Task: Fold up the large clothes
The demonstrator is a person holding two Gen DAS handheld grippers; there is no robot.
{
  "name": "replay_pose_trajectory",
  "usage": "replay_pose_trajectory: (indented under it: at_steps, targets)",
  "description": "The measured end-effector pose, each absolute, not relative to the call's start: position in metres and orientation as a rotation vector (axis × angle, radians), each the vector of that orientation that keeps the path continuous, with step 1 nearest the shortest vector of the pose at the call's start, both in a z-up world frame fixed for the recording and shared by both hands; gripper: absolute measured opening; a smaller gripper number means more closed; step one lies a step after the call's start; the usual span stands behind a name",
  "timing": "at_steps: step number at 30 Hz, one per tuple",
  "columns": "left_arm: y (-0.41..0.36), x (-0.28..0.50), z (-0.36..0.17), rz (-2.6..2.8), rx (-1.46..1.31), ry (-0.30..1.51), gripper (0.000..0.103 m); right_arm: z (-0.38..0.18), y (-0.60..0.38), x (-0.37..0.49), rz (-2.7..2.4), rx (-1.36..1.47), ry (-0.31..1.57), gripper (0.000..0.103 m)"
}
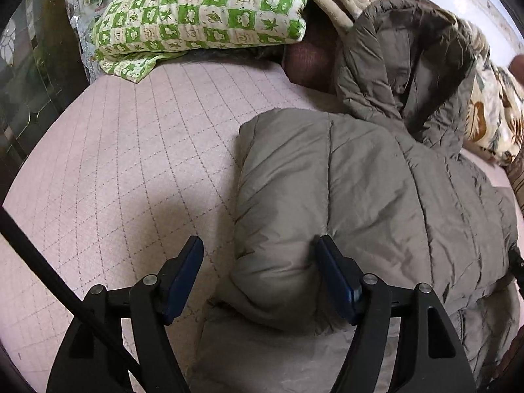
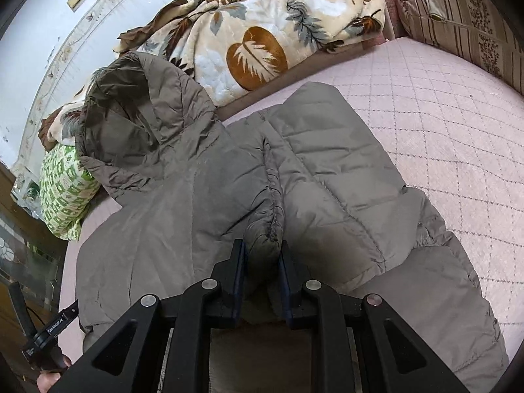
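Presently the grey-brown padded coat (image 2: pixel 294 177) lies on the pink quilted bed cover (image 1: pixel 124 150), hood toward the leaf-print blanket (image 2: pixel 262 32) and green checked pillow (image 1: pixel 203 13) at the bed's far edge. Right gripper (image 2: pixel 262 255) pinches a coat fold. Left gripper (image 1: pixel 258 255) stands spread over the coat's edge, gripping nothing.

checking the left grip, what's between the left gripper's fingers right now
In the left wrist view, the left gripper stands open astride the folded edge of the grey padded jacket, with a strip of pink quilted bed cover beside it.
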State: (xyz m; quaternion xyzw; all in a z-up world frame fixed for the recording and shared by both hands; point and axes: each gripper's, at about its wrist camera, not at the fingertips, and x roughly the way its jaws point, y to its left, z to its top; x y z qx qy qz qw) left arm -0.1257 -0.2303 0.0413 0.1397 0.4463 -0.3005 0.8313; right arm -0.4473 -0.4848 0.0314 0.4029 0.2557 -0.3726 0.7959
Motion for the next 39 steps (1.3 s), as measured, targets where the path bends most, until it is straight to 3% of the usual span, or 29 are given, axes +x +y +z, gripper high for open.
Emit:
replay_pose_trajectory:
  at_steps: [11, 21, 26, 30, 39]
  targets:
    - [-0.239, -0.152, 0.074, -0.694, 0.24, 0.807, 0.071, 0.036, -0.482, -0.455, -0.801, 0.879, 0.557, 0.027]
    - [-0.275, -0.181, 0.067, -0.714, 0.311, 0.787, 0.071, 0.083, -0.445, -0.433, -0.788, 0.512, 0.519, 0.029]
    - [-0.284, -0.186, 0.058, -0.687, 0.358, 0.79, 0.072, 0.054, -0.452, -0.403, -0.729, 0.539, 0.636, 0.032]
    - [-0.283, -0.184, 0.048, -0.675, 0.378, 0.791, 0.081, 0.04, -0.453, -0.397, -0.751, 0.514, 0.706, 0.033]
    - [-0.291, -0.184, 0.038, -0.679, 0.438, 0.799, 0.081, 0.026, -0.453, -0.387, -0.77, 0.507, 0.782, 0.034]
